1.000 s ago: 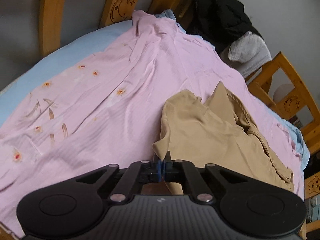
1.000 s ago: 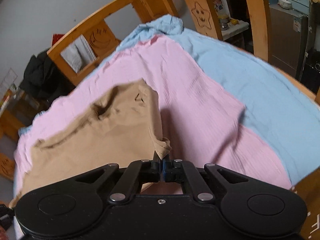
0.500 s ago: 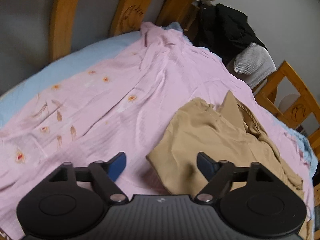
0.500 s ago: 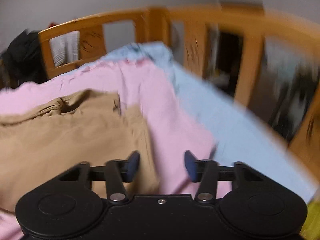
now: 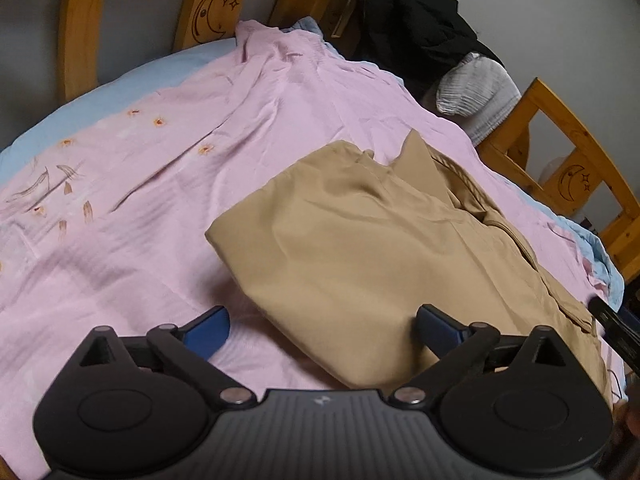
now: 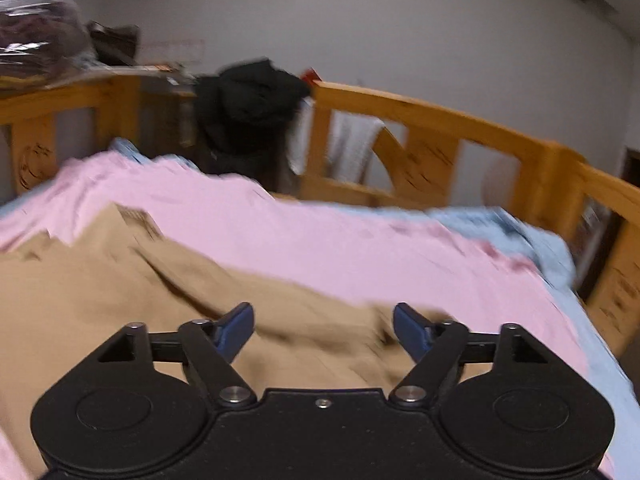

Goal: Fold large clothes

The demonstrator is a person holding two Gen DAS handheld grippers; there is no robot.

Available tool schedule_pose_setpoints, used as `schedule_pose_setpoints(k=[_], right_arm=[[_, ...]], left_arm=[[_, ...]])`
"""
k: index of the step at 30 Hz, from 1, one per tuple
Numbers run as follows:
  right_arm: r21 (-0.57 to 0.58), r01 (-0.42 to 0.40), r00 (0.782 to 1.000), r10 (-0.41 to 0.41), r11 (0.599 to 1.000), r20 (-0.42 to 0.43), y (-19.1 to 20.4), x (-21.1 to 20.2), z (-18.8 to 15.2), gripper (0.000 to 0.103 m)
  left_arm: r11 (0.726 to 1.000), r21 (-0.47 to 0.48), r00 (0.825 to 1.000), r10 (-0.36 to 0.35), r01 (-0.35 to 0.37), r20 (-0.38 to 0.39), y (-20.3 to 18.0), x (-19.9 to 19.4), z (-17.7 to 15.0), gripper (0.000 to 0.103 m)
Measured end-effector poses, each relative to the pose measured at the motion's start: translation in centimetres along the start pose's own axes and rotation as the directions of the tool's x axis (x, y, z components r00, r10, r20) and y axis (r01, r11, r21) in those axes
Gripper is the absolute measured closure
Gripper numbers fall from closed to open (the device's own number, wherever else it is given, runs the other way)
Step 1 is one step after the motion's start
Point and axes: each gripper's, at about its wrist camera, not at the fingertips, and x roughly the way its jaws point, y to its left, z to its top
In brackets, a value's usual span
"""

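Observation:
A tan garment [image 5: 360, 248] lies folded over on the pink sheet [image 5: 168, 152] of the bed. My left gripper [image 5: 320, 326] is open and empty, its blue pads either side of the garment's near folded edge, just above it. The garment also shows in the blurred right wrist view [image 6: 120, 292]. My right gripper [image 6: 324, 324] is open and empty, low over the tan cloth near its edge with the pink sheet [image 6: 360, 248].
A wooden bed rail [image 5: 568, 168] with moon carvings runs around the bed. Black clothes [image 5: 416, 36] and a grey-white cloth [image 5: 476, 92] hang over it. A blue sheet [image 5: 120, 88] lies under the pink one. The rail also shows in the right wrist view [image 6: 440, 120].
Both grippers were shut on corners of the tan garment one second ago. Both have let go and opened. The garment now lies flat, and the right gripper has swung left.

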Motion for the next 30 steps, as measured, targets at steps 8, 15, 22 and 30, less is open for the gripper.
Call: schedule_pose_setpoints(k=[8, 15, 22, 30], right_arm=[[-0.117, 0.108, 0.988, -0.120, 0.987, -0.098, 3.8, 8.0, -0.4, 0.021], [-0.149, 0.139, 0.986, -0.151, 0.979, -0.076, 5.3, 8.7, -2.5, 0.019], [-0.059, 0.073, 0.987, -0.080, 0.996, -0.139, 4.1, 5.9, -1.4, 0.014], [-0.041, 0.018, 0.982, -0.026, 0.999, -0.187, 5.4, -1.0, -3.9, 0.006]], left_arm=[[1.000, 0.000, 1.000, 0.007, -0.007, -0.006, 0.0, 0.8, 0.1, 0.001], [1.000, 0.012, 1.000, 0.012, -0.012, 0.005, 0.4, 1.3, 0.4, 0.001], [0.999, 0.021, 0.999, 0.030, -0.030, 0.013, 0.3, 1.4, 0.5, 0.001], [0.998, 0.032, 0.998, 0.057, -0.058, 0.023, -0.1, 1.5, 0.3, 0.001]])
